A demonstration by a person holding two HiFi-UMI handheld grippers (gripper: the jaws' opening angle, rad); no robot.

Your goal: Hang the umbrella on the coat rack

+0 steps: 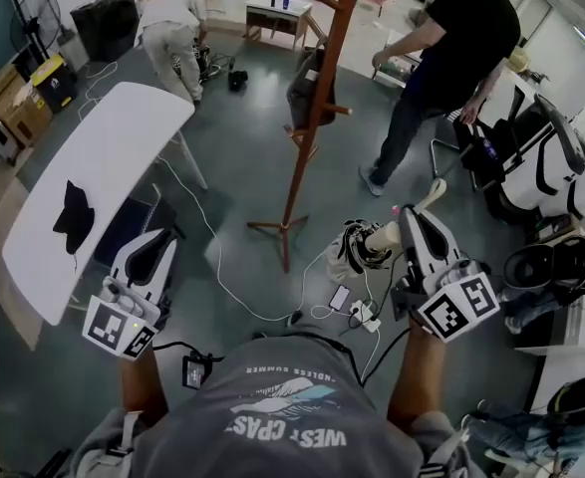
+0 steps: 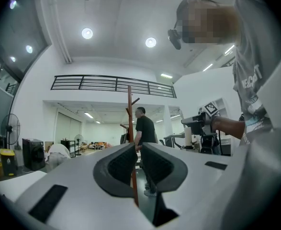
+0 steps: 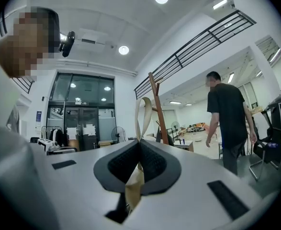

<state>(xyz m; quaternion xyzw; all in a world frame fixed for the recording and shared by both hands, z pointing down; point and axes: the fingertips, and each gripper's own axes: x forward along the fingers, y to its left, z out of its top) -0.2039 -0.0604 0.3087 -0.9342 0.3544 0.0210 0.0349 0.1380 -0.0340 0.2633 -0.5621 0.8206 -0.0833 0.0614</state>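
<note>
A tall brown wooden coat rack (image 1: 317, 108) stands on the grey floor ahead of me, with a dark bag (image 1: 305, 90) on a lower peg. My right gripper (image 1: 417, 217) is shut on the beige umbrella (image 1: 382, 235), held right of the rack's foot. In the right gripper view the gripper (image 3: 140, 145) pinches the umbrella's beige loop strap (image 3: 141, 116), which rises above the jaws beside the coat rack (image 3: 157, 109). My left gripper (image 1: 162, 239) is at the lower left, shut on nothing. The left gripper (image 2: 139, 146) points towards the coat rack (image 2: 129, 109).
A long white table (image 1: 103, 187) with a black cloth (image 1: 73, 217) stands at the left. A person in black (image 1: 451, 58) walks right of the rack; another (image 1: 172, 28) bends over at the back. Cables and a power strip (image 1: 360, 314) lie on the floor. Equipment (image 1: 551, 167) crowds the right.
</note>
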